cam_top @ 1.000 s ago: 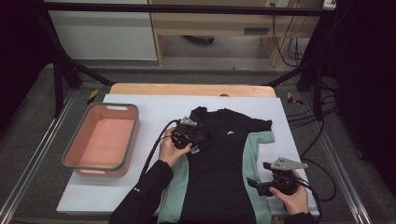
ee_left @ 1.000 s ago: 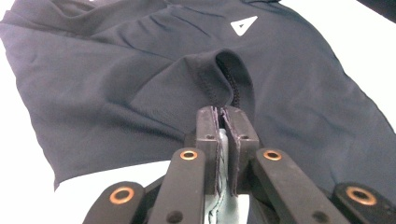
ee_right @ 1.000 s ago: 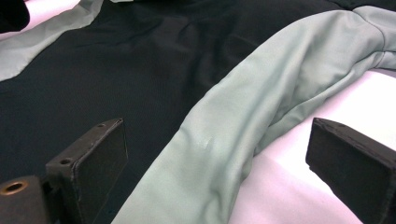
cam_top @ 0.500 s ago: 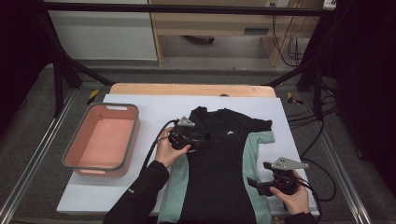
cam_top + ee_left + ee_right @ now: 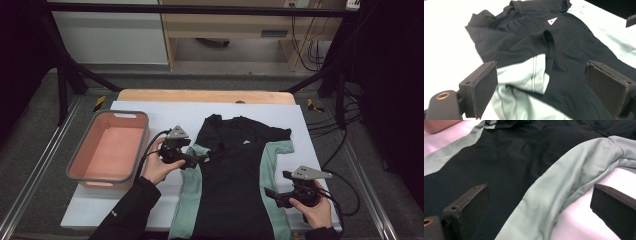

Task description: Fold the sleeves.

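Note:
A black T-shirt (image 5: 235,175) with pale green side panels lies flat on the white sheet, collar toward the far edge. Its left sleeve (image 5: 524,47) is folded inward over the chest, and a green patch (image 5: 524,75) shows below the fold. My left gripper (image 5: 200,160) hovers at the shirt's left edge; its jaws have just been opening and stand open (image 5: 544,85) with nothing between them. My right gripper (image 5: 272,194) sits low at the shirt's right side, open (image 5: 541,210), its jaws straddling the green panel (image 5: 554,187) without pressing on it.
An empty pink bin (image 5: 112,150) with a grey rim stands on the left of the white sheet (image 5: 165,112). A wooden table edge (image 5: 200,96) runs along the back. Cables (image 5: 345,200) trail off to the right of the table.
My left gripper let go of the shirt's left sleeve, opened, and drew back to the left and slightly up. The sleeve now lies folded in. The right gripper has not moved.

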`<state>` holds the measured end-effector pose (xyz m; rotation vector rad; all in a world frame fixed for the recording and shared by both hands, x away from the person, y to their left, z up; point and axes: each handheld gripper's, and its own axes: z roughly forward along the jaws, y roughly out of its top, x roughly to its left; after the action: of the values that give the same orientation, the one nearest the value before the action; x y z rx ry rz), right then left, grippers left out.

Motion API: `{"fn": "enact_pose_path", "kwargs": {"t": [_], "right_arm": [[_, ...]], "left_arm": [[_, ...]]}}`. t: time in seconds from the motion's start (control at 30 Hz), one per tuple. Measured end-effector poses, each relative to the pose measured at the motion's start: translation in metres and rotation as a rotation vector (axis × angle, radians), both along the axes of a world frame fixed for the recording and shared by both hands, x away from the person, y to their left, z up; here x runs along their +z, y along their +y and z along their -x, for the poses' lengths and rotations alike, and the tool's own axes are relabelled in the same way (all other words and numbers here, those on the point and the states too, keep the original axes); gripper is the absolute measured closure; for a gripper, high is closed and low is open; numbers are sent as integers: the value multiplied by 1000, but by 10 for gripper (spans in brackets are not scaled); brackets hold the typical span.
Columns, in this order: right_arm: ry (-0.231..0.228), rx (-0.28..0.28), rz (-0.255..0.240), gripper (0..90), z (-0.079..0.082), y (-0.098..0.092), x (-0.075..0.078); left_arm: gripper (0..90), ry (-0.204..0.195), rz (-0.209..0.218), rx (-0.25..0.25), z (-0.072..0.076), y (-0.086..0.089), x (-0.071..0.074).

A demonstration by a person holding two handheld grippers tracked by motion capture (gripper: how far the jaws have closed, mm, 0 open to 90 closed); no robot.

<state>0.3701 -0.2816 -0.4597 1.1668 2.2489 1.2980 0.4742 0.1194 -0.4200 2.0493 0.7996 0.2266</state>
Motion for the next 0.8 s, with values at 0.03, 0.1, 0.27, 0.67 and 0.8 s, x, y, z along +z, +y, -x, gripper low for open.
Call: {"fn": "enact_pose_path", "kwargs": {"t": [0.03, 0.1, 0.27, 0.67, 0.8], "right_arm": [[2, -1, 2, 19, 0, 1, 1], [4, 3, 8, 17, 0, 2, 2], [-1, 4, 13, 17, -2, 5, 5], [-2, -17, 11, 33, -11, 7, 14], [-6, -22, 17, 35, -14, 7, 18]], "left_arm": [[89, -2, -4, 2, 2, 4, -1], [82, 5, 0, 4, 6, 10, -3], [70, 6, 2, 21, 18, 24, -8], [64, 6, 14, 38, 41, 45, -28], [62, 4, -1, 45, 46, 49, -33]]}}
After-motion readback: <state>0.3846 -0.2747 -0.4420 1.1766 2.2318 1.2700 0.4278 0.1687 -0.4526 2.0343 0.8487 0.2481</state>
